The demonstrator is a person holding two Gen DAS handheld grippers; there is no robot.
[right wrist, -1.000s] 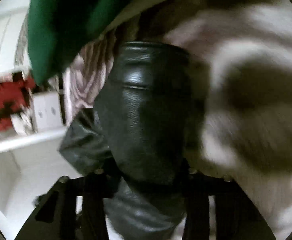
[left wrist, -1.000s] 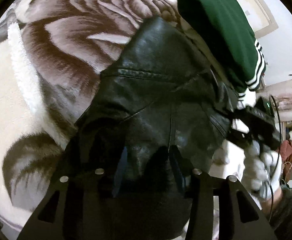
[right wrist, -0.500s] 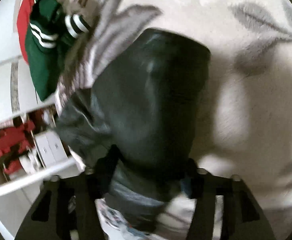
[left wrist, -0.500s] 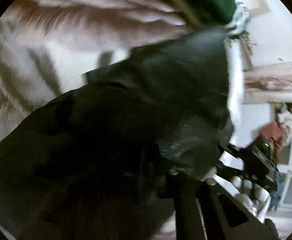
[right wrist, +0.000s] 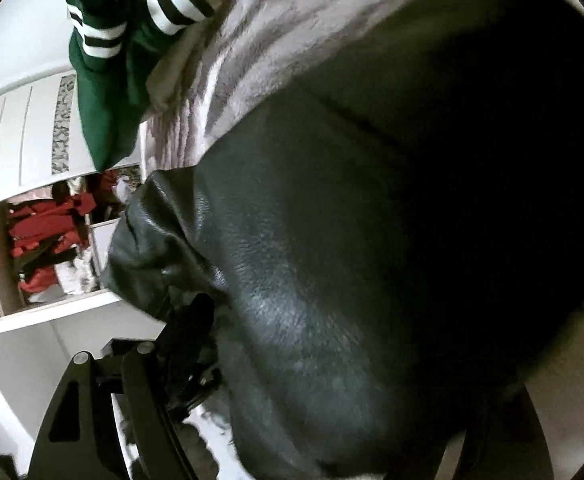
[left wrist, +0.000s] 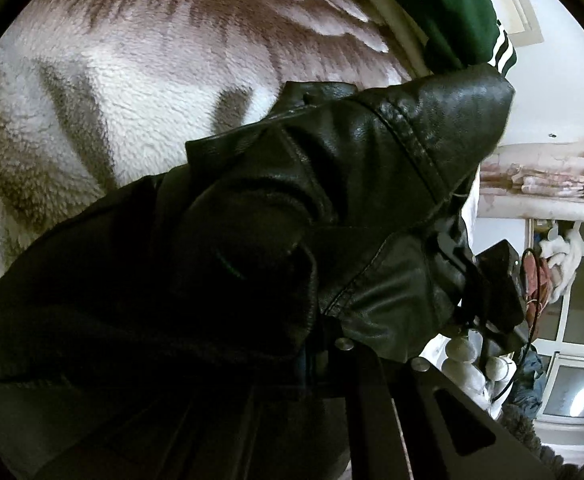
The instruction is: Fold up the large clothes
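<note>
Both fisheye views are bending straight lines near their round black borders. Daylight is coming in through the windows [left wrist: 572, 392] at the far right of the left view, blowing them out to white. The black leather jacket [left wrist: 392, 168] is catching soft sheen on its far folds while its near part is sinking into deep shadow. In the right view, the jacket [right wrist: 292, 280] is smearing with motion blur, and the blanket [right wrist: 260, 60] is looking soft.
</note>
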